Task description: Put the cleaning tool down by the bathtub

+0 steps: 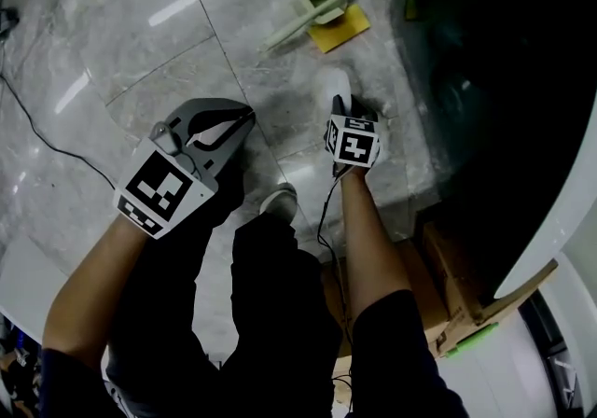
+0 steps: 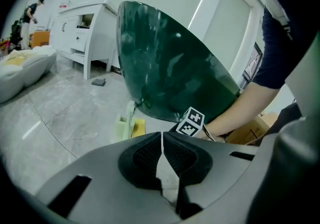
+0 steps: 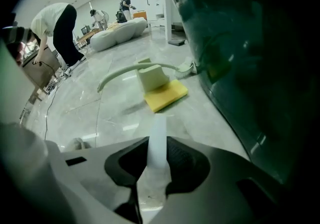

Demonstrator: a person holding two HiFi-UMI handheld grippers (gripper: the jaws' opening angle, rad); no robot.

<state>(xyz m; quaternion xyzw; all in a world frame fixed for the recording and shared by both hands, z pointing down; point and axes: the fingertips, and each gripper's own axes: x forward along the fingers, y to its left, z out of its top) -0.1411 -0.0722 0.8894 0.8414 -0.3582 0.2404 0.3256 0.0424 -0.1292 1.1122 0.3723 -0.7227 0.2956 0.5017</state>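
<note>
Head view shows us standing on the marble floor [image 1: 140,34] with the dark green bathtub [image 1: 485,80] at the right, both grippers held low in front of our legs. The right gripper [image 1: 340,106] is nearest the tub, and a white bar [image 1: 333,85] sticks out past its tips toward the floor. In the right gripper view the same white bar [image 3: 157,128] runs straight out between the two pads, which press on it from either side. So the right gripper [image 3: 157,150] has it pinched, and the bar hangs above the floor rather than resting on it.

We take this bar to be the cleaning tool, or its handle, though neither view shows its working end.

The left gripper [image 1: 244,116] is farther from the tub. In the left gripper view its pads meet at the tips with nothing between them, so the left gripper [image 2: 161,140] is closed and empty.

A pale green brush [image 1: 312,10] and a yellow sponge [image 1: 340,29] already lie on the floor, just beside the foot of the bathtub.

As we judge it, the carry to the tub is done, since the bar hangs over the floor near the tub's side. What is left is to set it on the floor by the tub, probably near the brush, open the pads and lift away.
</note>
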